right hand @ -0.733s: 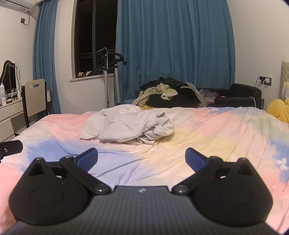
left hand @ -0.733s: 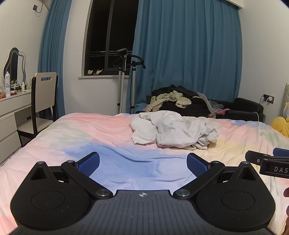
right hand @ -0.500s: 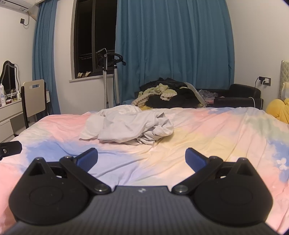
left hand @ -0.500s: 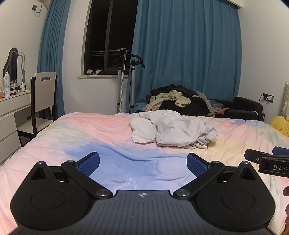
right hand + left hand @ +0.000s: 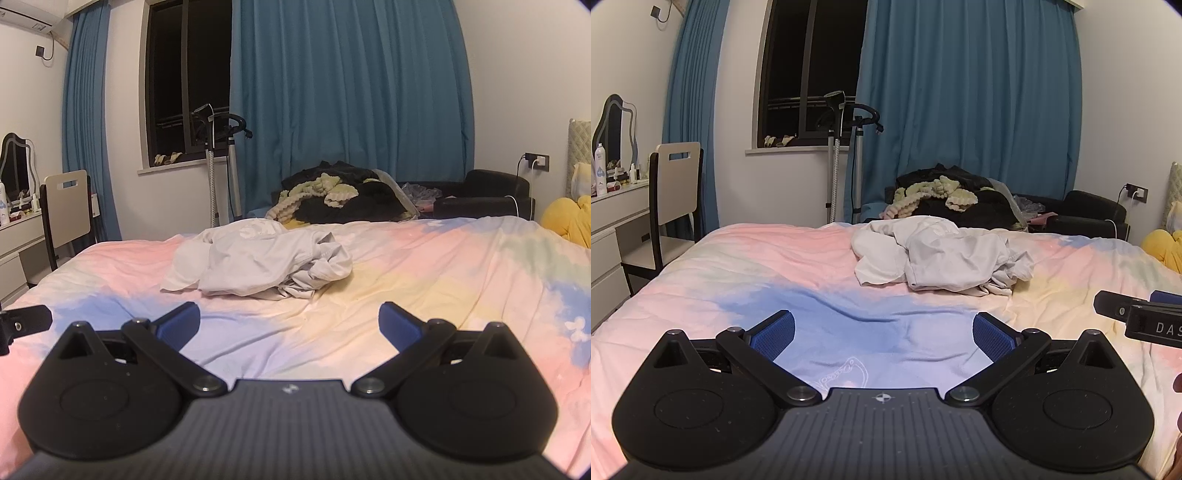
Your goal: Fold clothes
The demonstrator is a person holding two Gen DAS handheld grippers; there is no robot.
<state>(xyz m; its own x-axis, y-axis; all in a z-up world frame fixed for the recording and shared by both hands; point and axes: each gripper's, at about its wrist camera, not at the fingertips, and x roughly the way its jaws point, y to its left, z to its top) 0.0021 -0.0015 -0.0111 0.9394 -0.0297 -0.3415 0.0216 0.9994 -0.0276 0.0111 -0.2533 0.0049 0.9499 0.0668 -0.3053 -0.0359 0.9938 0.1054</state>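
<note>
- Far left: a dressing desk (image 5: 617,206) with bottles and a mirror, a chair (image 5: 677,184) beside it; both are standing well apart from the work and playing no part.
- Left gripper (image 5: 882,334): hovering low over the blue patch of the bedspread (image 5: 746,266), jaws spread wide, gripping nothing.
- Centre: the clothes (image 5: 938,254), a pale crumpled heap, are lying on the bed ahead of both grippers, untouched, edges tucked under, no hem or sleeve clearly readable.
- Right gripper (image 5: 290,323): also hovering above the bedspread (image 5: 424,258), jaws spread, empty; the heap (image 5: 262,262) is sitting ahead and to its left.
- Behind the bed: a dark pile of other garments (image 5: 332,195) against the blue curtain (image 5: 351,92); it is not lying on the bed.
- Judgement: folding is not yet begun; the step in hand is reaching for the heap.
- Advice: be aiming each gripper at a separate outer edge, pinching one layer only, then lifting and drawing apart to spread it flat before any fold.
- Risk: bunched layers or bedspread getting caught in the pinch.
</note>
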